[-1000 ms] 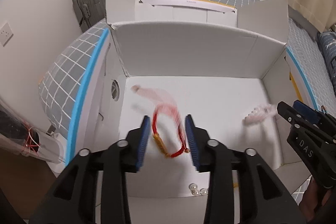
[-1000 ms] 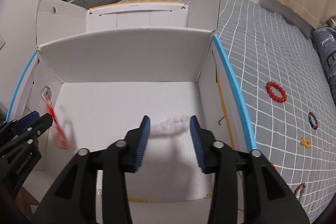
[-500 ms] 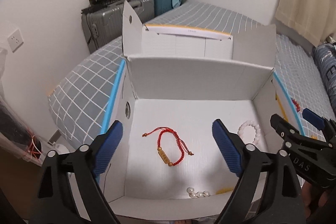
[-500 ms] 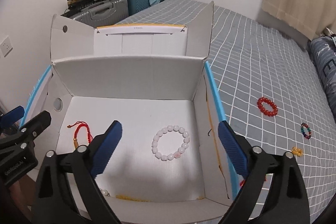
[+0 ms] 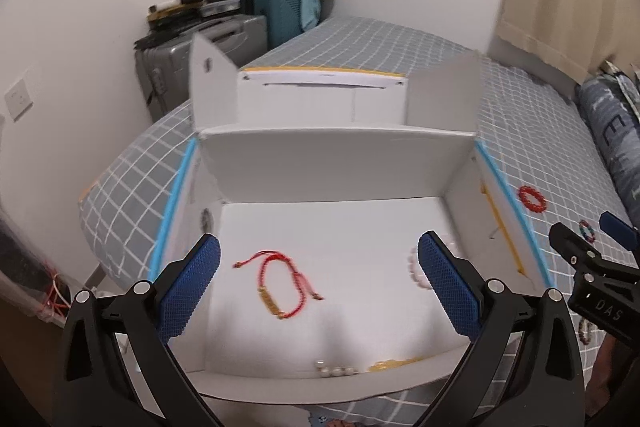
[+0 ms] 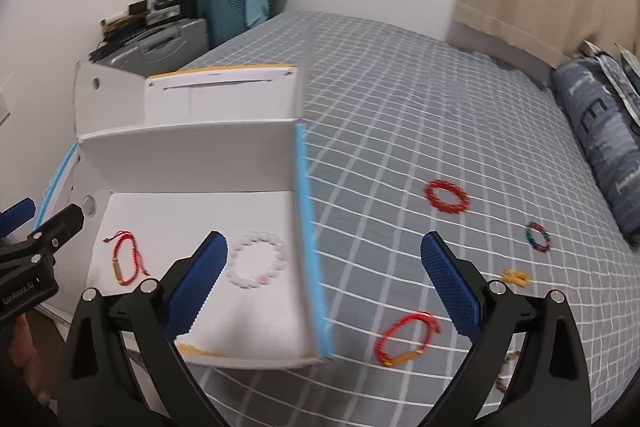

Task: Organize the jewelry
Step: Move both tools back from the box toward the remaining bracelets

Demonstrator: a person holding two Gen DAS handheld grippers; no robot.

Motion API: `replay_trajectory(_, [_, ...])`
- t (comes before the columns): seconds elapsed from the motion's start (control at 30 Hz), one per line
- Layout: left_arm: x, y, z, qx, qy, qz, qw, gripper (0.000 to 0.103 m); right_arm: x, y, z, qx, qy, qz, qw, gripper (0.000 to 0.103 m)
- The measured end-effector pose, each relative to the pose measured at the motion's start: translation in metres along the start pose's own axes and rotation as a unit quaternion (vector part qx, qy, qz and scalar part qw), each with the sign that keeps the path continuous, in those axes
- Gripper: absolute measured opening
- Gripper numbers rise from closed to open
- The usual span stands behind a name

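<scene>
Both left tongs [image 5: 318, 281] and right tongs [image 6: 324, 273], now wide open and empty, have just dropped the red cord bracelet [image 5: 280, 283] and pink bead bracelet [image 6: 258, 259] into the white box [image 5: 336, 163], freeing them for the bracelets left on the bed [image 6: 420, 131].

Bed [image 6: 420, 131] with grey white-grid cover; open white box [image 6: 188, 143] at its left end; right of box, apart: red bead bracelet [image 6: 447, 196], multicolour bead bracelet [image 6: 538, 236], small gold piece [image 6: 516, 277], red cord bracelet [image 6: 406, 343]; dark pillow [image 6: 600, 143] far right.
</scene>
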State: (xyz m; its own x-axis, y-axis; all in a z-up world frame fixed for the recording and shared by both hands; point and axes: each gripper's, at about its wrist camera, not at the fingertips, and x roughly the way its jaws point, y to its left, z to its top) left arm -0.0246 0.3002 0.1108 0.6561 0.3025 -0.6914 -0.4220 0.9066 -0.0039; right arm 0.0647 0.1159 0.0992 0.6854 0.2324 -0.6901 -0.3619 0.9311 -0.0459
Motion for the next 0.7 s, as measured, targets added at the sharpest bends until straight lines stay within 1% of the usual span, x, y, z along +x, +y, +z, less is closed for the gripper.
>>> replay_trajectory(0.1, [-0.007,-0.019,0.001,0.013,-0.006,-0.013,0.9998,0.097,-0.007,-0.024,-0.006,0.013,-0.001,-0.009,1.000,0.093])
replay_trajectory(0.2, [-0.012,-0.041,0.002,0.019,-0.006,-0.031,0.9993,0.097,-0.013,-0.047,-0.013,0.029,-0.002,-0.019,0.999,0.093])
replay_trajectory(0.27, [-0.013,-0.053,0.002,0.023,-0.005,-0.036,0.9991,0.097,-0.017,-0.063,-0.017,0.036,-0.002,-0.028,0.999,0.093])
replay_trajectory(0.47, [-0.022,-0.110,-0.001,0.051,-0.004,-0.065,0.9966,0.097,-0.028,-0.115,-0.035,0.058,0.002,-0.053,0.997,0.093])
replay_trajectory(0.57, [-0.026,-0.144,-0.006,0.069,0.000,-0.089,0.9936,0.097,-0.032,-0.137,-0.044,0.065,0.007,-0.067,0.996,0.094])
replay_trajectory(0.7, [-0.028,-0.183,-0.013,0.090,0.004,-0.106,0.9903,0.097,-0.038,-0.171,-0.057,0.084,0.010,-0.084,0.993,0.094])
